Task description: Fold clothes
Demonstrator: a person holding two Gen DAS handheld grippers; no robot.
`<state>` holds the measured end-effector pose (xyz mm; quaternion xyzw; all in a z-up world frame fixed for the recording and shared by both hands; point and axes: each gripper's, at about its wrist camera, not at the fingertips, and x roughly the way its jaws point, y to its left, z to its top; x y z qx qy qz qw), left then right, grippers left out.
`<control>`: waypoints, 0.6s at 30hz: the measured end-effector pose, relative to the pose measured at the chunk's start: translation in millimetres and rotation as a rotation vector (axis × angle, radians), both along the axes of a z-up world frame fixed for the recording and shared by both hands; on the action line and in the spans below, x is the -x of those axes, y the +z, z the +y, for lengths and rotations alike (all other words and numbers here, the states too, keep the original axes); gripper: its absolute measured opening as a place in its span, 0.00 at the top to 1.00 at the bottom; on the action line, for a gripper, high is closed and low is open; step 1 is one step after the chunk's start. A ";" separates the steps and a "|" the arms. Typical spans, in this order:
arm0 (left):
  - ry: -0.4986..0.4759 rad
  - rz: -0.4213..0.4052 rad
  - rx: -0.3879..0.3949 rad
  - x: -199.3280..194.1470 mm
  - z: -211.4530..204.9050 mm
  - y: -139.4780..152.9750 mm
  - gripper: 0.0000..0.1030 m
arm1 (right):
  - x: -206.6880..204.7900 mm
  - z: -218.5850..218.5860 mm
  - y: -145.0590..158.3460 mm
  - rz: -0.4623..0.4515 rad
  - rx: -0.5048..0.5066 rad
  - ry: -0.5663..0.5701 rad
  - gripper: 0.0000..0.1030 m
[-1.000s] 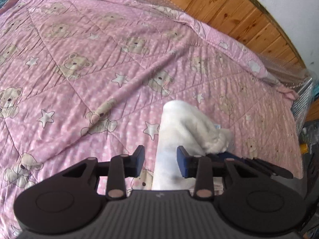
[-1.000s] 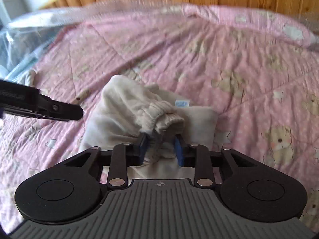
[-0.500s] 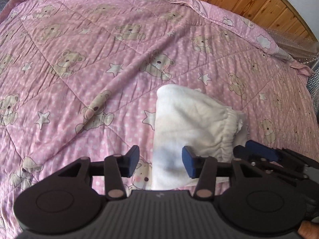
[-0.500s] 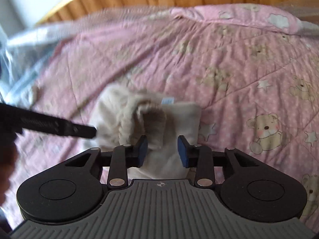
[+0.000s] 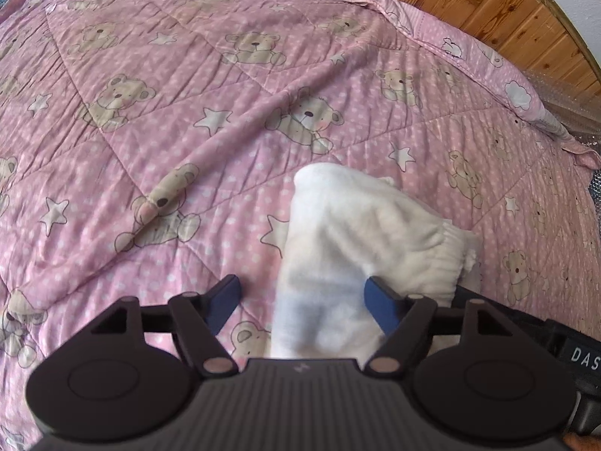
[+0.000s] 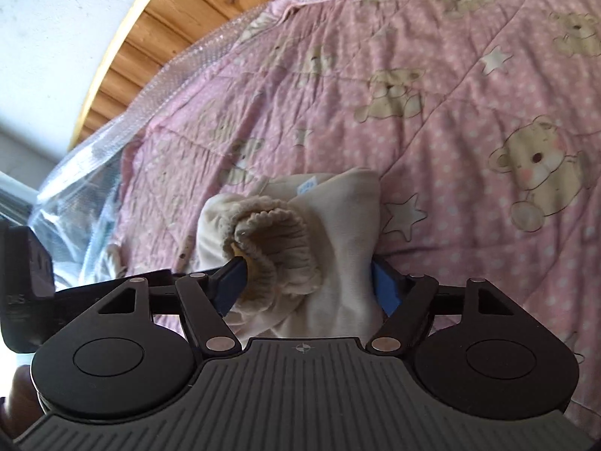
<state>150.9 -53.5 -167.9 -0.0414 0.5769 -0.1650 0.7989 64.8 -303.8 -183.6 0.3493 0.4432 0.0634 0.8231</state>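
Observation:
A cream fleece garment (image 5: 360, 240) lies folded in a bundle on the pink teddy-bear quilt (image 5: 188, 112). My left gripper (image 5: 304, 300) is open, its jaws wide apart over the garment's near end. In the right wrist view the same garment (image 6: 323, 233) shows a ribbed cuff (image 6: 274, 240) and a small label. My right gripper (image 6: 308, 285) is open, with the cuff and folded cloth between its blue pads (image 6: 385, 287). I cannot tell if the pads touch the cloth. Each gripper's body shows at the edge of the other's view.
The quilt covers the whole bed. A wooden headboard (image 5: 507, 7) runs along the far edge. Clear bubble wrap (image 6: 124, 143) lies at the bed's side. A white wall (image 6: 56, 18) is behind it.
Both grippers opened wider. The right gripper let go of the cuff and rolled sideways, closer to the garment. The left view shifted so the garment sits between its jaws.

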 end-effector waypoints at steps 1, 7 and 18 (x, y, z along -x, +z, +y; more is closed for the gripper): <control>-0.001 -0.006 -0.003 0.4 -1.9 -0.7 0.23 | 0.2 1.0 0.7 -0.004 0.008 0.003 0.31; -0.025 -0.047 0.016 7.1 -8.7 2.4 0.46 | -0.8 15.2 3.7 -0.012 0.069 0.051 0.62; -0.121 -0.111 0.044 22.8 -15.6 35.7 0.90 | 8.7 37.6 40.9 -0.072 0.150 0.016 0.79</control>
